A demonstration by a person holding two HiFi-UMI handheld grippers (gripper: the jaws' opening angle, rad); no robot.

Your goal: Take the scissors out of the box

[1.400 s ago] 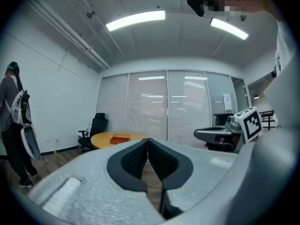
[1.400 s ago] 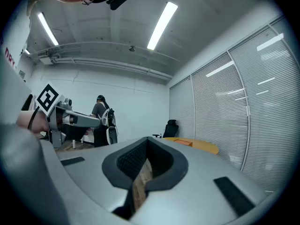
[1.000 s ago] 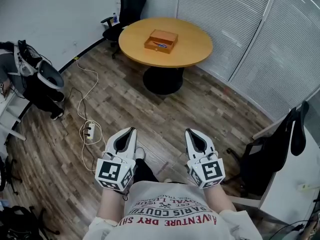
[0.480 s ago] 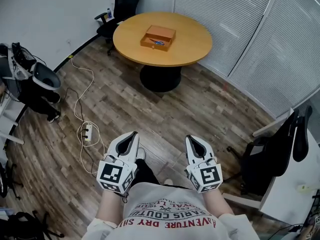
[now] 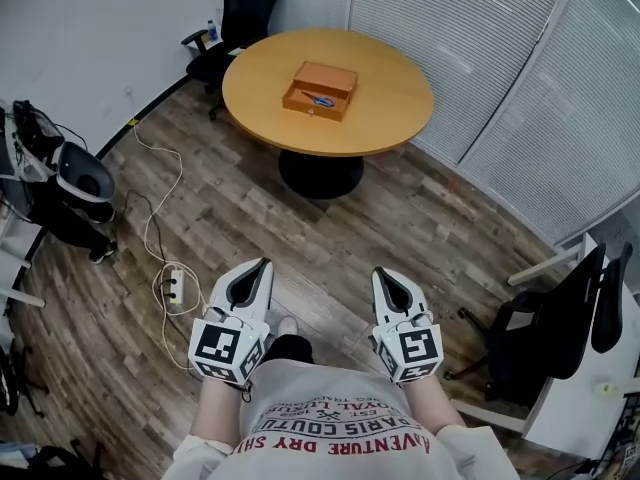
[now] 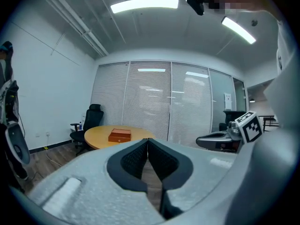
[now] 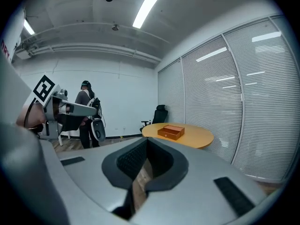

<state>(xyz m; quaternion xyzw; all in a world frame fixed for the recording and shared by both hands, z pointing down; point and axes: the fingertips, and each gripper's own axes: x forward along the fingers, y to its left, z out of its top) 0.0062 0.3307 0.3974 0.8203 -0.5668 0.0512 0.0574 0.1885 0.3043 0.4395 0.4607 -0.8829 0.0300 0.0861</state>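
An orange wooden box (image 5: 320,89) lies open on a round wooden table (image 5: 390,118) across the room. Something blue, apparently the scissors (image 5: 321,99), shows inside it. My left gripper (image 5: 263,264) and right gripper (image 5: 381,273) are held side by side low in the head view, over the wood floor and well short of the table. Both are shut with nothing between the pads. The left gripper view shows the box (image 6: 120,135) small beyond the left gripper (image 6: 148,141). In the right gripper view, the box (image 7: 171,131) lies past the right gripper (image 7: 146,141).
A power strip (image 5: 172,286) with a white cable lies on the floor to my left. A black office chair (image 5: 235,8) stands behind the table, another chair (image 5: 555,333) at the right. Dark gear with a white shell (image 5: 65,183) stands at the left wall. Blinds (image 5: 520,78) line the far side.
The table and box have grown larger and nearer in the head view. Both grippers have travelled forward together, still shut and empty.
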